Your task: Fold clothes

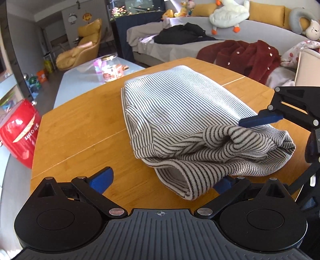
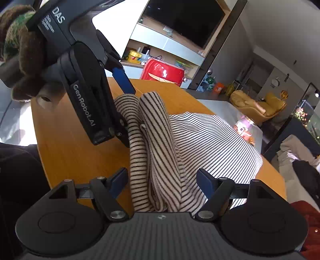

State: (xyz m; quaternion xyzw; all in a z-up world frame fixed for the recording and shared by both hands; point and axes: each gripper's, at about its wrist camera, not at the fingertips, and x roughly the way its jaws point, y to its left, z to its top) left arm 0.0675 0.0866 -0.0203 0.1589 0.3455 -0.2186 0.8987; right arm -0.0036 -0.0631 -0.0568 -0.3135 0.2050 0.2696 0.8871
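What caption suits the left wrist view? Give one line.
Open left claw at the near end of a folded black-and-white striped knit garment on an orange wooden table.

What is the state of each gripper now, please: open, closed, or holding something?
Left gripper: open, the striped garment bunched between its fingers, not clamped.
Right gripper: open, the same garment's fold lying between its fingers.

— What's at the far left edge?
— A red glossy case (image 1: pixel 19 133), beside the wooden table (image 1: pixel 80 124).
— And along the top?
— A grey sofa (image 1: pixel 250 28) with a white plush goose (image 1: pixel 230 15), yellow cushions (image 1: pixel 267 12), a black garment (image 1: pixel 180 34) and a dark red fleece coat (image 1: pixel 246 57).
— Upper left?
— A yellow armchair (image 1: pixel 84 46). From the right wrist, a dark television (image 2: pixel 186 18) sits top centre.
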